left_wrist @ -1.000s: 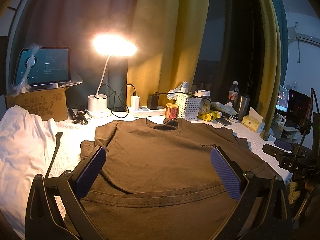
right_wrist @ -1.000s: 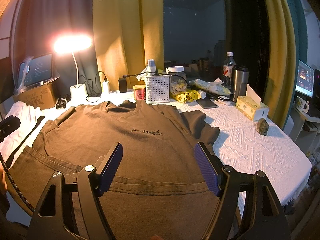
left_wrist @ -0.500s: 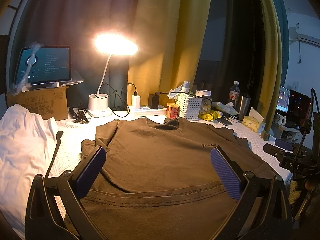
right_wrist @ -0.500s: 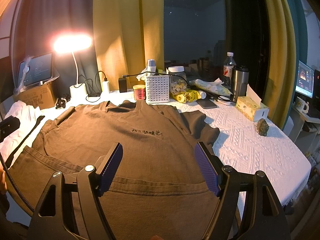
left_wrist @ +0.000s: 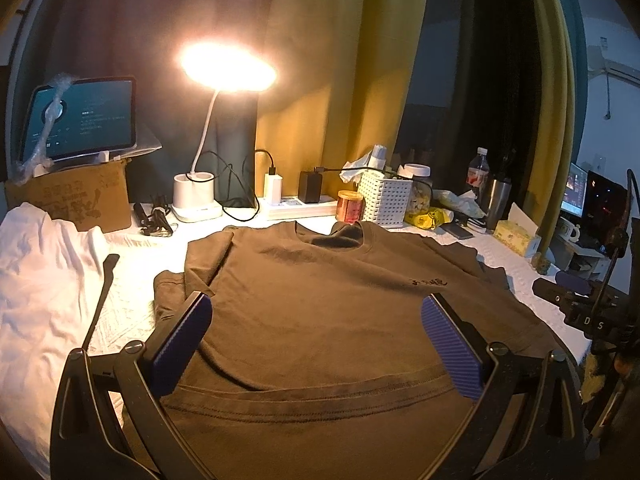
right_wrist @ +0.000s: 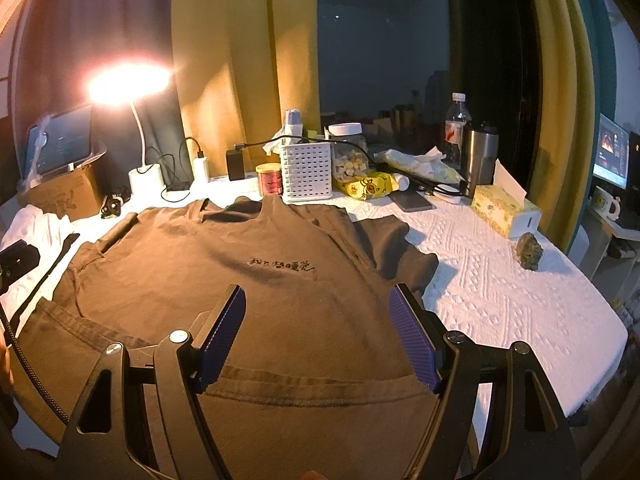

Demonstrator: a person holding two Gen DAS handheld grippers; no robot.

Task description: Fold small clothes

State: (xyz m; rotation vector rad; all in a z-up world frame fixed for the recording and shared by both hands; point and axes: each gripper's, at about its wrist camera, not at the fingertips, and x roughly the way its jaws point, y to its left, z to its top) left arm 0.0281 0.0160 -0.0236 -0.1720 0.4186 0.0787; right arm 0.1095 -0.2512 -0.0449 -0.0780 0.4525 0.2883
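Note:
A brown T-shirt (left_wrist: pixel 320 300) (right_wrist: pixel 248 280) lies spread flat on the white quilted table cover, collar away from me, hem toward me, with small black lettering (right_wrist: pixel 279 265) on the chest. Both sleeves are tucked slightly at the sides. My left gripper (left_wrist: pixel 316 320) hovers open above the shirt's lower part, nothing between its blue pads. My right gripper (right_wrist: pixel 316 316) also stands open above the hem area, holding nothing. In the left wrist view, the other gripper's body (left_wrist: pixel 580 312) shows at the far right.
A white garment (left_wrist: pixel 36 280) lies heaped at the left. Along the back stand a lit desk lamp (left_wrist: pixel 198 196), cardboard box with tablet (left_wrist: pixel 80 120), power strip, red jar (right_wrist: pixel 270 179), white basket (right_wrist: pixel 307 171), bottle, steel tumbler (right_wrist: pixel 479 156) and tissue box (right_wrist: pixel 504 210). A small stone (right_wrist: pixel 529 251) rests right.

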